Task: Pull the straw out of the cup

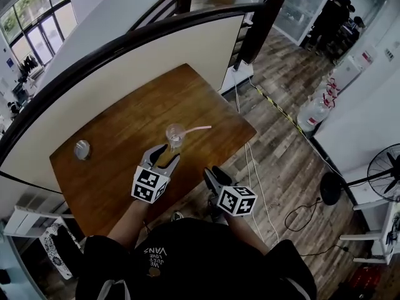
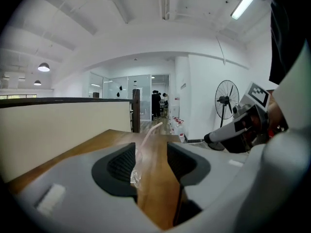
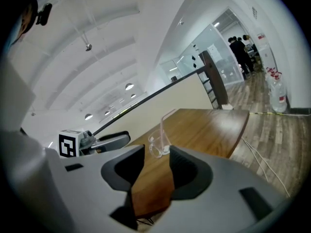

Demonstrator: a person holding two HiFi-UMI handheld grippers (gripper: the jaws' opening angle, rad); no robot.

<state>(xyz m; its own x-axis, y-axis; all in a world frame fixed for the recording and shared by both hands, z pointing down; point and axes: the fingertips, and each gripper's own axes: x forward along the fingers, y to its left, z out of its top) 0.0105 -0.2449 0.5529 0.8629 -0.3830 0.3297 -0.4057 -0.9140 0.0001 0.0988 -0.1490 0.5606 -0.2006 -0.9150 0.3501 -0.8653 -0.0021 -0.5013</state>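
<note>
Wood-plank floor (image 1: 294,161) surrounds a brown wooden table (image 1: 119,124), which is backed on its far side by a cream partition (image 1: 125,74) with a dark top rail. A pedestal fan (image 1: 386,167) stands at the right, and large water bottles (image 1: 314,113) stand against the white wall beyond it. Cables (image 1: 253,167) trail on the floor by the table's right edge. A small round grey object (image 1: 82,149) lies on the table well to the left of the cup; nothing stands between either gripper and the cup.

Left gripper (image 1: 169,154): over the table, jaws parted and holding nothing, their tips just short of the cup; contact cannot be made out. In its own view the cup sits low in the gap, close to the left pad.

Right gripper (image 1: 213,177): at the table's near edge, well apart from the cup, jaws likewise released and empty.

Clear plastic cup (image 1: 175,136): upright near the table's middle. It contains a pale pink straw (image 1: 197,129), whose upper part bends over the rim and points right.
</note>
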